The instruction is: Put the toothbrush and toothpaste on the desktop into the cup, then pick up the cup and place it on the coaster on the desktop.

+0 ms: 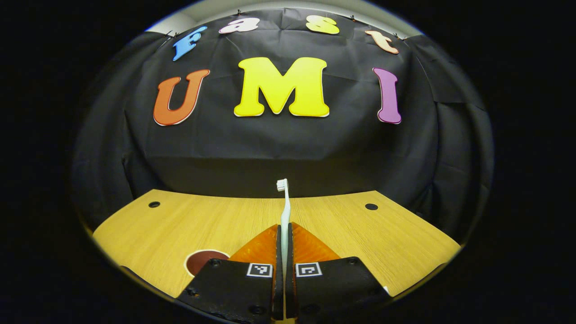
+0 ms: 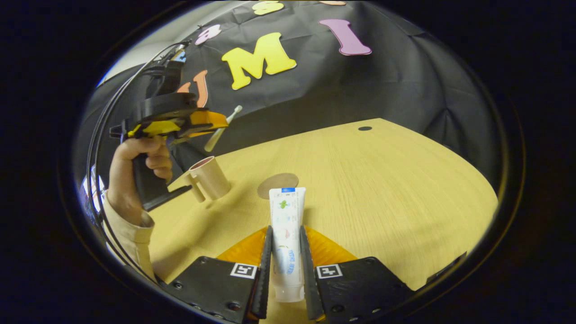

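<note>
My left gripper (image 1: 284,230) is shut on a white toothbrush (image 1: 284,202), whose bristle head points up and away from me. Below it to the left lies the round mouth of the cup (image 1: 203,261). In the right gripper view, my right gripper (image 2: 286,231) is shut on a white toothpaste tube (image 2: 287,216) with its blue end pointing forward. Just past that end lies the flat brown coaster (image 2: 278,185). The tan cup (image 2: 209,180), with a handle, stands upright left of the coaster. Above the cup a hand holds the left gripper (image 2: 218,122) with the toothbrush (image 2: 222,123) tilted up.
The wooden desktop (image 2: 382,189) has a small dark hole (image 2: 365,128) at the far right and two holes (image 1: 154,204) (image 1: 371,206) in the left gripper view. Black cloth walls close the back. A sleeve (image 2: 130,234) is at the left edge.
</note>
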The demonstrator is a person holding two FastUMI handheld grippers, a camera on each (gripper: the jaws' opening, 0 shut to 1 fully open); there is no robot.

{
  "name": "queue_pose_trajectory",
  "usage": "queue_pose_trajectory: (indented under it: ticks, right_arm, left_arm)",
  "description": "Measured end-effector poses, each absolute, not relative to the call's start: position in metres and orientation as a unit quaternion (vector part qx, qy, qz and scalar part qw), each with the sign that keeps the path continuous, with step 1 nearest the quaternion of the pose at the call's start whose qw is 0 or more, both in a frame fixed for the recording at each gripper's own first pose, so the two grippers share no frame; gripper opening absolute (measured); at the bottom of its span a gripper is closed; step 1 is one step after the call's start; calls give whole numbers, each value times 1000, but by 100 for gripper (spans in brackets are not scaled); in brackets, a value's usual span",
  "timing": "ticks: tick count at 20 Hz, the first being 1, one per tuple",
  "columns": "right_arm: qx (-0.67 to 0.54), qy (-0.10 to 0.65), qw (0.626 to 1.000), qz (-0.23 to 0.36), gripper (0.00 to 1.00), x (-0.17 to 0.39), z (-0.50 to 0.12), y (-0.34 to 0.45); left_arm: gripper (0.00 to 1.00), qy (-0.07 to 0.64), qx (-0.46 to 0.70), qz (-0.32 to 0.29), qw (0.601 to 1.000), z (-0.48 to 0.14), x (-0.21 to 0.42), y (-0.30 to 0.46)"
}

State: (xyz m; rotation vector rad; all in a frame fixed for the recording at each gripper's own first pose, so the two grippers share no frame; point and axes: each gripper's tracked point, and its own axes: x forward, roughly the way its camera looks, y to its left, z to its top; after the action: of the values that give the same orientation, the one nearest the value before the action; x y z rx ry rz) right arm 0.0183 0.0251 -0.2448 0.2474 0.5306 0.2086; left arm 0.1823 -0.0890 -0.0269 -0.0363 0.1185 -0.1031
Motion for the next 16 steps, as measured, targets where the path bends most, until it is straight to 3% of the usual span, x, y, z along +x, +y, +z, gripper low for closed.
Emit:
queue_pose_trajectory:
  ticks: [8,16]
  right_arm:
    - [105,262,954,104,34,17,-246,38]
    - [95,264,954,102,34,18,-247,43]
  left_arm:
    - [4,22,32,-5,999,-11,188,-6]
    - [7,26,27,4,999,-22,197,14]
